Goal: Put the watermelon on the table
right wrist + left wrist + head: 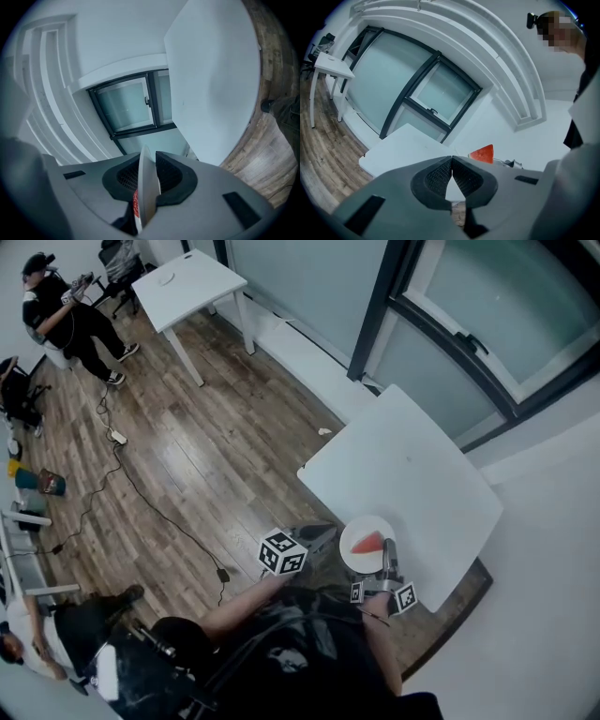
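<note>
A person is gripping a white round plate [356, 554] by its near rim with the right gripper [387, 551], at the near edge of a white rectangular bench [412, 474]. A red wedge-shaped watermelon slice [369, 542] is lying on the plate, the only thing it is carrying. In the right gripper view the fingers [171, 176] are clamping either side of the plate's thin rim [146, 180], with a speck of the red slice [135, 205] showing just below. Whether the plate is resting on the bench or hanging just above it cannot be told.

The left gripper [321, 537] is hovering beside the plate at the bench's near corner, over the brown wood-plank floor [206, 456]. Its dark ribbed fingers [438, 174] are meeting at the tips and holding nothing, while the slice [483, 153] is showing beyond them.
</note>
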Demonstrator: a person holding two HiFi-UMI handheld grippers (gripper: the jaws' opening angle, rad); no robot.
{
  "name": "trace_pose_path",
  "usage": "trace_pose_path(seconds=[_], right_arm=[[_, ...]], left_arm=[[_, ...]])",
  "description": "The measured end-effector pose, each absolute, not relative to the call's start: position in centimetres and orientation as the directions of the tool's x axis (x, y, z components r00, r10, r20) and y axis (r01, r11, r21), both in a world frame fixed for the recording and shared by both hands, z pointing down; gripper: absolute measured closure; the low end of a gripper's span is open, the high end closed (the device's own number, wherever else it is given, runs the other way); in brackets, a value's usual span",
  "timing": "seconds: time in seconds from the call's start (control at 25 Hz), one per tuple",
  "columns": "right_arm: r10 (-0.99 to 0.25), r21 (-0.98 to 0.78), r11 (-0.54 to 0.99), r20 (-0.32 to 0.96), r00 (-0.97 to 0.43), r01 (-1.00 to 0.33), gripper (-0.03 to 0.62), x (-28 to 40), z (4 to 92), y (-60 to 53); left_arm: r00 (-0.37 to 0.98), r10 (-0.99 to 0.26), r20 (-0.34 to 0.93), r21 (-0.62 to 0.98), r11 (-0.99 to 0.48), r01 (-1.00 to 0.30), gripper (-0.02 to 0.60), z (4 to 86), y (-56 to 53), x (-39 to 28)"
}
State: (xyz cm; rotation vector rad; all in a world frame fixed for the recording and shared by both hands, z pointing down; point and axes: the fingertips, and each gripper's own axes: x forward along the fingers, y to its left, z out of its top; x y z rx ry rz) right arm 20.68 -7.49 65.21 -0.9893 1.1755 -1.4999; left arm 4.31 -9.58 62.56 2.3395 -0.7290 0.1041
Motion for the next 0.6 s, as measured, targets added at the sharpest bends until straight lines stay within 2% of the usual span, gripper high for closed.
trace_pose_path(seconds=[0.28,0.44,0.6], right_arm=[[-0.968,-0.973,-0.089,0.035,-0.248,0.212,0.542,20.4,66.4,-14.8],[-0.962,-0.972,-0.09,0.029,-0.27,0.217,0.542,21.3,66.4,-20.2],[-0.953,-0.972,-0.099,0.031,-0.3,0.212,0.542,22.2,66.9,-24.8]], left_arm=[[0.811,-0.507,0.292,0.589,-0.573,-0.57,0.575,64.1,-15.1,3.9],[0.8,-0.491,0.345,0.494,-0.63,-0.599,0.575,64.5,-19.3,5.3],[0.778,-0.491,0.392,0.47,-0.62,-0.628,0.575,65.7,-23.0,6.2]])
